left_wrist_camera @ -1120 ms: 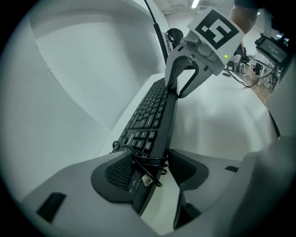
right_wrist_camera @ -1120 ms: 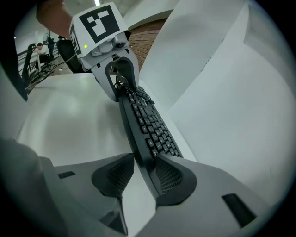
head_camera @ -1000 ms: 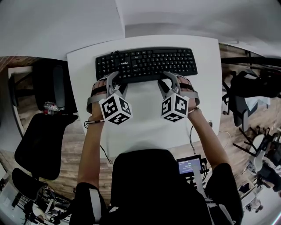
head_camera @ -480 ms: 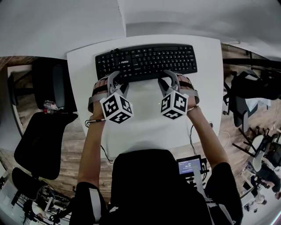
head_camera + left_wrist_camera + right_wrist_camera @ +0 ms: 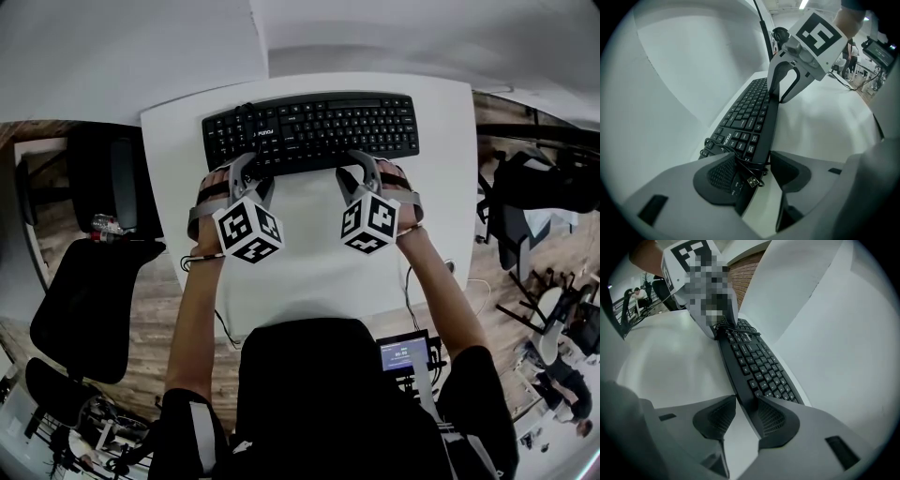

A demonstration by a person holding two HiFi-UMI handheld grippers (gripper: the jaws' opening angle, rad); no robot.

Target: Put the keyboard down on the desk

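The black keyboard lies lengthwise along the far part of the white desk. My left gripper is shut on its front edge near the left end. There the coiled cable and USB plug sit between the pads beside the keyboard. My right gripper is shut on the front edge further right. In the right gripper view one pad covers the keys and the other meets the underside of the keyboard. Whether the front edge rests on the desk I cannot tell.
A white wall stands just behind the desk. Black office chairs stand at the left and right. A small lit screen sits by the person's right arm. The desk's near half is bare white surface.
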